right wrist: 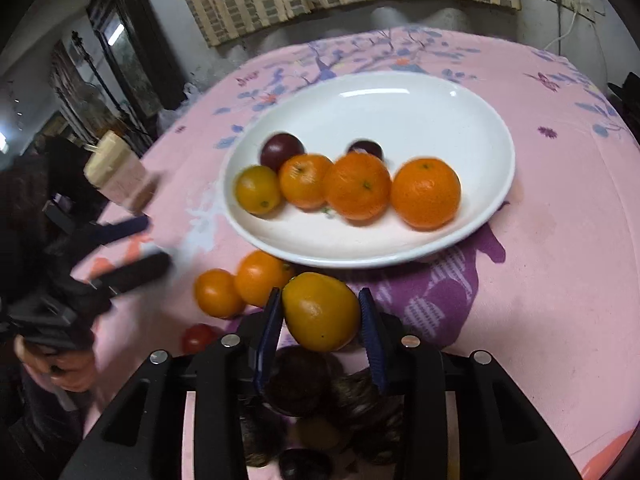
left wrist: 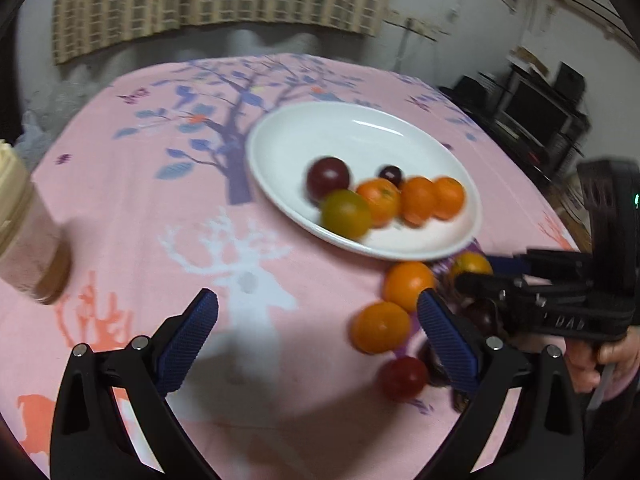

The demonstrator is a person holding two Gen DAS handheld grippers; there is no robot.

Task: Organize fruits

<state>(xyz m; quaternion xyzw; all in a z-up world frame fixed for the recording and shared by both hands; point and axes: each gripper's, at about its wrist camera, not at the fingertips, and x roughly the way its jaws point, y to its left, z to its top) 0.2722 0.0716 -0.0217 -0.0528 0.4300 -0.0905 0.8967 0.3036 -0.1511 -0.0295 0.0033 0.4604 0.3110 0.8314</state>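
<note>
Bare worktop [left wrist: 132, 208] lies open toward nine o'clock of the plate [right wrist: 472, 128]; its twelve o'clock half is free. Loose oranges [right wrist: 240, 284] crowd its six o'clock rim; a jar [left wrist: 28, 232] stands far left.

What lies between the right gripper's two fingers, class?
A yellow-orange fruit sits between the right gripper fingers, the pads at its sides; the right wrist view shows it. It lies just short of the plate.

- The black plastic body of the right gripper [left wrist: 472, 276], seen in the left wrist view, bears raised letters that look like "DAD"; blur leaves the reading uncertain.
- No other text, label, brand, number or sign is legible in either view.
</note>
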